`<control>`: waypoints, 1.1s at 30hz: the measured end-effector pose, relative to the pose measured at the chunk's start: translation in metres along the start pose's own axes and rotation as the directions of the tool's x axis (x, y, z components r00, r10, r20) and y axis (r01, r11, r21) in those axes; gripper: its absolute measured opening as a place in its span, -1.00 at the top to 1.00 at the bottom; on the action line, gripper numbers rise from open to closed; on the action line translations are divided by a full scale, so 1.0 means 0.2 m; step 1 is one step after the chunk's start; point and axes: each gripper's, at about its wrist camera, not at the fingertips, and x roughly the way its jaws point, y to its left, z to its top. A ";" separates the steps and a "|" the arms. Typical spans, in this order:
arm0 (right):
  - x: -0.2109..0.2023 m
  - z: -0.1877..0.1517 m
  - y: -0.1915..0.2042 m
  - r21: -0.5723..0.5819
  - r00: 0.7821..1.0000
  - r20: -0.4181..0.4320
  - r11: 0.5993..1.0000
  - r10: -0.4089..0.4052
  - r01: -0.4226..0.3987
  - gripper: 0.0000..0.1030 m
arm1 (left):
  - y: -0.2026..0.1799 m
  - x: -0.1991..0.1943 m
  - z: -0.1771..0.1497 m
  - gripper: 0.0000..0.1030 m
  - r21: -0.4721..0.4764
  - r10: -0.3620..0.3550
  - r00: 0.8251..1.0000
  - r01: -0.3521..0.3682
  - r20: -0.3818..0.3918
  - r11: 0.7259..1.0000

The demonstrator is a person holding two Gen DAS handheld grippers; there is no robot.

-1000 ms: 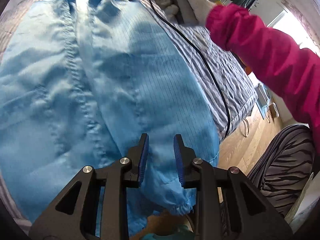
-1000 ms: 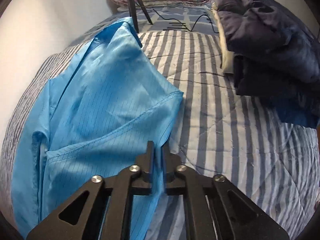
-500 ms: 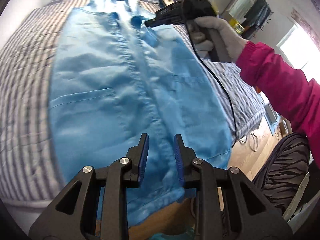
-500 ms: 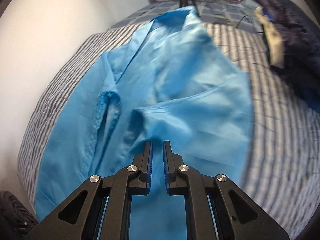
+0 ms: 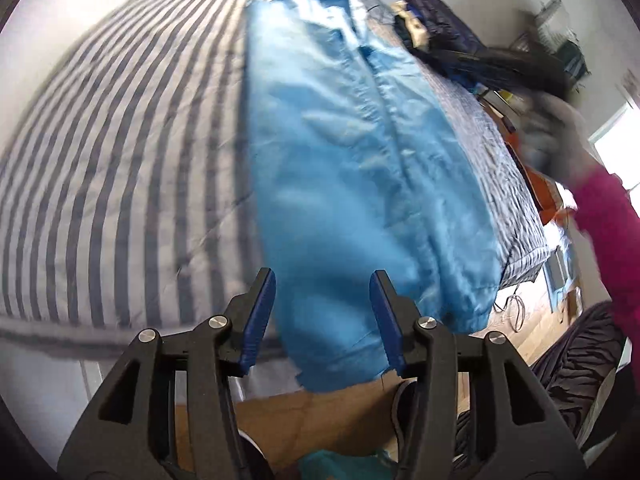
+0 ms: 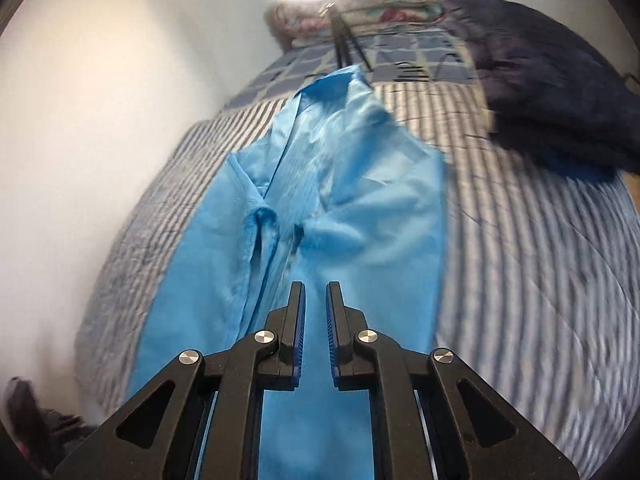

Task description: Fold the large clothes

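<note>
Two grippers hang empty over a blue garment [image 5: 352, 168] laid lengthwise on the striped bed [image 5: 120, 168], its hem spilling past the near edge — both sides appear folded inward. Left gripper [image 5: 322, 312] has just been opening to medium width, nothing between; right gripper [image 6: 316, 320] stays nearly closed. Next, likely: grasp the hem and fold upward.

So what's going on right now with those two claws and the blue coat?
Left gripper just opened, empty. Right gripper nearly closed, empty. Blue coat on striped bed, sides folded in. Nothing blocking.
</note>
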 end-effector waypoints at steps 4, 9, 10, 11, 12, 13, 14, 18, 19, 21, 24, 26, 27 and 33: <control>-0.33 -0.34 -0.03 0.070 1.000 -0.010 0.997 0.015 -0.014 0.29 | 0.09 0.05 -0.07 0.01 -0.077 -0.067 0.996 0.063 -0.053 0.995; -0.45 -0.83 -0.06 0.127 0.992 -0.093 0.989 0.082 -0.070 0.29 | 0.13 0.07 -0.09 -0.12 -0.151 -0.129 0.990 0.119 -0.060 0.981; -0.44 -0.93 -0.06 0.147 0.987 -0.124 0.986 0.099 -0.080 0.29 | 0.13 0.07 -0.09 -0.12 -0.158 -0.133 0.989 0.122 -0.061 0.980; -0.44 -1.00 -0.07 0.156 0.983 -0.147 0.984 0.107 -0.084 0.29 | 0.14 0.08 -0.10 -0.13 -0.164 -0.134 0.989 0.122 -0.063 0.979; -0.43 -1.07 -0.07 0.161 0.980 -0.169 0.983 0.110 -0.083 0.29 | 0.15 0.08 -0.10 -0.13 -0.174 -0.136 0.988 0.123 -0.067 0.977; -0.40 -1.14 -0.06 0.168 0.975 -0.191 0.982 0.114 -0.082 0.29 | 0.16 0.08 -0.12 -0.13 -0.187 -0.145 0.987 0.130 -0.068 0.974; -0.38 -1.19 -0.07 0.173 0.970 -0.212 0.982 0.117 -0.081 0.29 | 0.17 0.07 -0.13 -0.13 -0.205 -0.155 0.985 0.138 -0.069 0.969; -0.28 -1.28 -0.04 0.162 0.953 -0.272 0.983 0.131 -0.088 0.28 | 0.20 0.08 -0.21 -0.17 -0.268 -0.192 0.978 0.165 -0.080 0.949; -0.26 -1.29 -0.02 0.136 0.951 -0.281 0.987 0.124 -0.089 0.20 | 0.22 0.10 -0.23 -0.19 -0.283 -0.200 0.976 0.168 -0.089 0.944; -0.23 -1.29 0.00 0.106 0.951 -0.284 0.990 0.121 -0.094 0.05 | 0.24 0.14 -0.26 -0.19 -0.315 -0.210 0.972 0.168 -0.104 0.934; -0.18 -1.29 0.00 0.128 0.942 -0.298 0.984 0.155 -0.121 -0.01 | 0.25 0.19 -0.26 -0.19 -0.331 -0.237 0.966 0.191 -0.104 0.924; -0.15 -1.31 0.01 0.146 0.933 -0.312 0.979 0.182 -0.142 -0.01 | 0.24 0.23 -0.26 -0.19 -0.325 -0.261 0.959 0.214 -0.110 0.921; -0.12 -1.31 0.00 0.152 0.927 -0.322 0.977 0.194 -0.152 -0.01 | 0.22 0.25 -0.25 -0.16 -0.308 -0.267 0.956 0.219 -0.122 0.926; -0.07 -1.33 0.04 0.141 0.912 -0.335 0.969 0.238 -0.201 0.08 | 0.11 0.24 -0.25 0.82 -0.195 -0.257 0.953 0.224 -0.159 0.955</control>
